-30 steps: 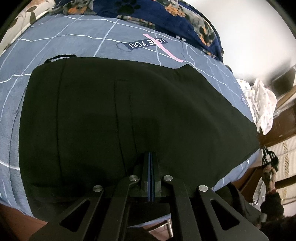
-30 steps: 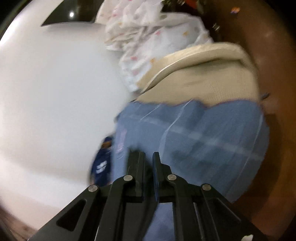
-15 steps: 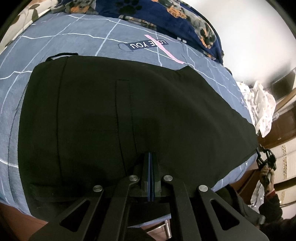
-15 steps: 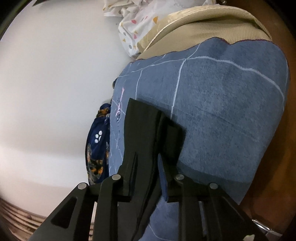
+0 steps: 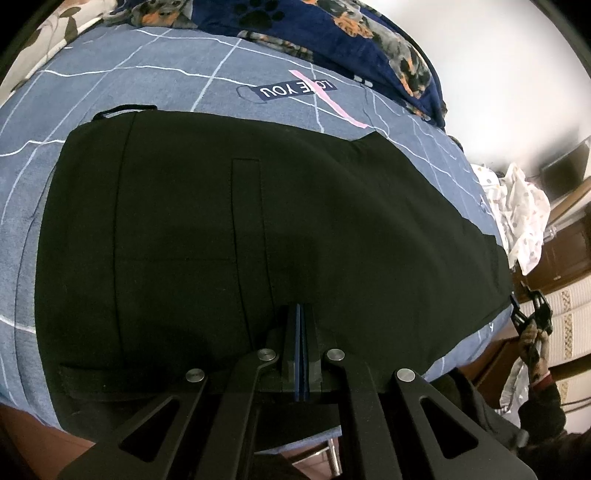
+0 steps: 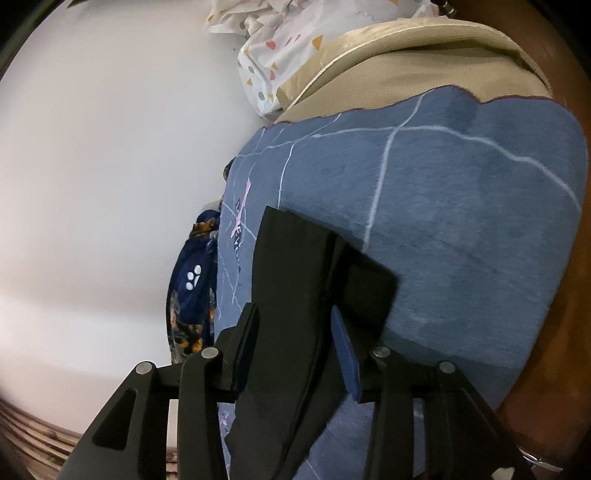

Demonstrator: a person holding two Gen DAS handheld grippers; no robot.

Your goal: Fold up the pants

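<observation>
Black pants (image 5: 258, 221) lie flat on the blue checked bed cover (image 5: 147, 85), waistband at the left and legs running right. My left gripper (image 5: 300, 306) is shut, its tips resting on the pants' near edge; no fabric shows between the pads. In the right wrist view the leg end of the pants (image 6: 306, 266) passes between the fingers of my right gripper (image 6: 293, 310), whose jaws are opening and whose pads do not press the cloth. The right gripper (image 5: 530, 314) also shows at the bed's far right corner, held by a hand (image 5: 535, 343).
A dark blue dog-print blanket (image 5: 369, 33) lies along the far side of the bed by the white wall. A white spotted cloth (image 6: 277, 48) is bunched past the beige mattress corner (image 6: 406, 66). Brown wooden furniture (image 6: 554, 332) borders the bed's end.
The right gripper swung from facing the wall and mattress corner onto the pants' leg end, and its jaws widened around the cloth. The left gripper and the pants stayed still.
</observation>
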